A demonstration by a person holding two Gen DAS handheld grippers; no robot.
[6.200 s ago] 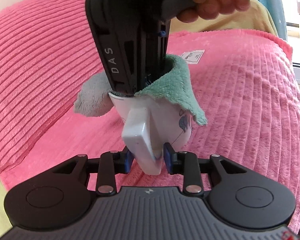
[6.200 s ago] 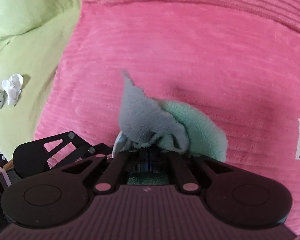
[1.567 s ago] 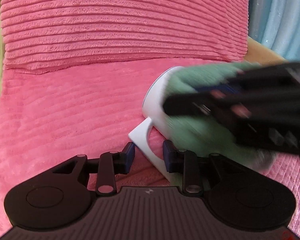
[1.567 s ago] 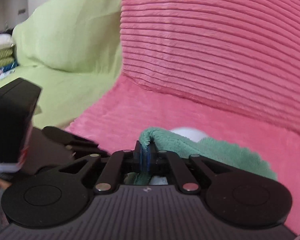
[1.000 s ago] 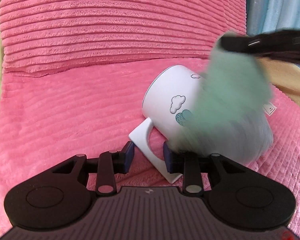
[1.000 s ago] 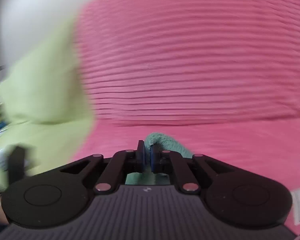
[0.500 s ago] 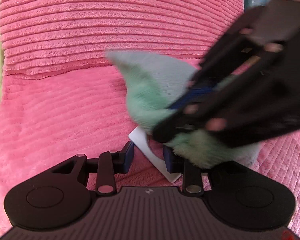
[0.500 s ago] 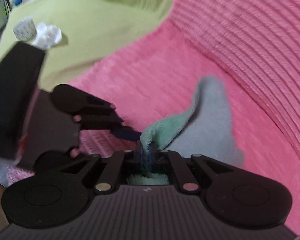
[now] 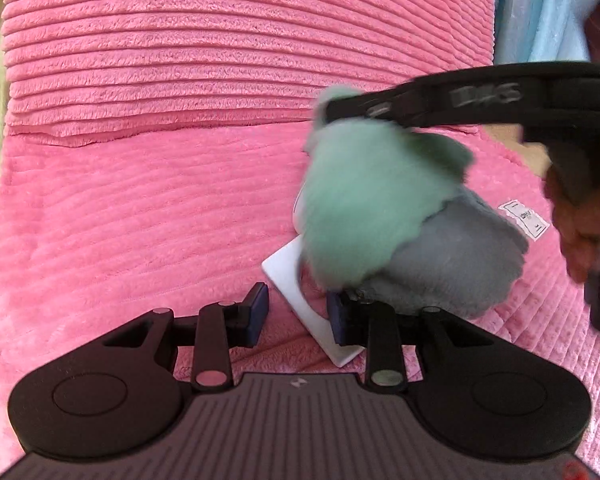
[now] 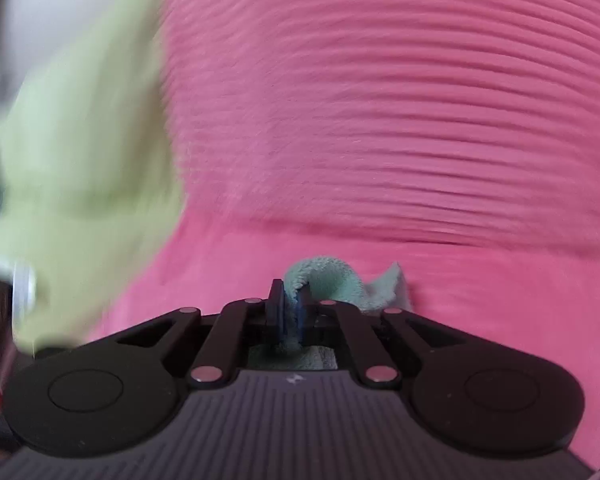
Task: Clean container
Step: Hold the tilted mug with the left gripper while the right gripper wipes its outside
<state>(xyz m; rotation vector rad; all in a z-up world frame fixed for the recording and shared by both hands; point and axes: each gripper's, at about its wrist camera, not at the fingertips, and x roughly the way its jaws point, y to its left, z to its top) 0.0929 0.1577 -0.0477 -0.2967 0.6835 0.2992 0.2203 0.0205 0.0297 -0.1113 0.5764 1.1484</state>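
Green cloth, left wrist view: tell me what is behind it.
The green cloth covers nearly all of the white mug; only a rim sliver and its square handle show. The mug's body and opening are hidden. Pink blanket lies beyond.

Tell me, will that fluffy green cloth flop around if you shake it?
Probably yes. The cloth hangs in loose folds from the right hand-held gripper, so it looks floppy, not stiff. Its fuzzy pile suggests it is soft and light. It likely won't slip out easily, since the jaws pinch a bunched fold.

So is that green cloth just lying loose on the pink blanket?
No, the green cloth is pinched between the closed fingers of the right gripper, held above the pink blanket.
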